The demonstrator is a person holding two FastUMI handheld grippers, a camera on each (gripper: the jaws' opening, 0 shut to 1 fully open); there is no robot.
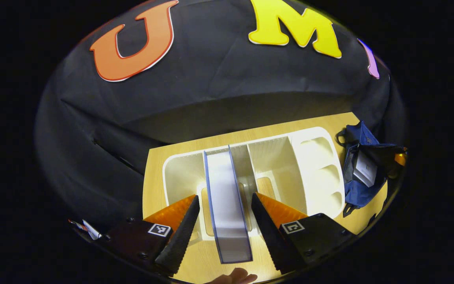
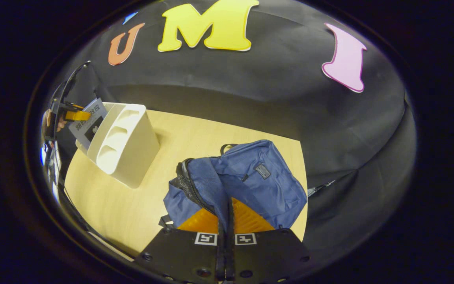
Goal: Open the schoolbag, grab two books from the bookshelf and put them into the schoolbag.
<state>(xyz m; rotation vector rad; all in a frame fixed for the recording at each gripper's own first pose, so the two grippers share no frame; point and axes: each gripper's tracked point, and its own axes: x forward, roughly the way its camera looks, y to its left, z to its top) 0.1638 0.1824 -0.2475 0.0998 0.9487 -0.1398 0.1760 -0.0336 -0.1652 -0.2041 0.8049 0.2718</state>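
Observation:
A book [image 1: 227, 205] stands on edge in the white bookshelf [image 1: 179, 173], its pale page edge toward me. My left gripper [image 1: 224, 196] is open and straddles it, with a small gap on each side. The blue schoolbag [image 1: 359, 193] lies right of the shelf, unzipped, with a white book [image 1: 365, 169] inside. In the right gripper view my right gripper [image 2: 227, 205] is shut on the schoolbag [image 2: 266, 181], pinching the fabric by its zipper opening. Far left there, the left gripper [image 2: 73, 115] is at a book [image 2: 91, 122] above the bookshelf [image 2: 128, 157].
Shelf and bag rest on a light wooden table [image 2: 211, 134] with black cloth walls close behind. The shelf's right end has three curved side pockets [image 1: 317, 173]. A hand [image 1: 235, 277] shows at the bottom of the left gripper view.

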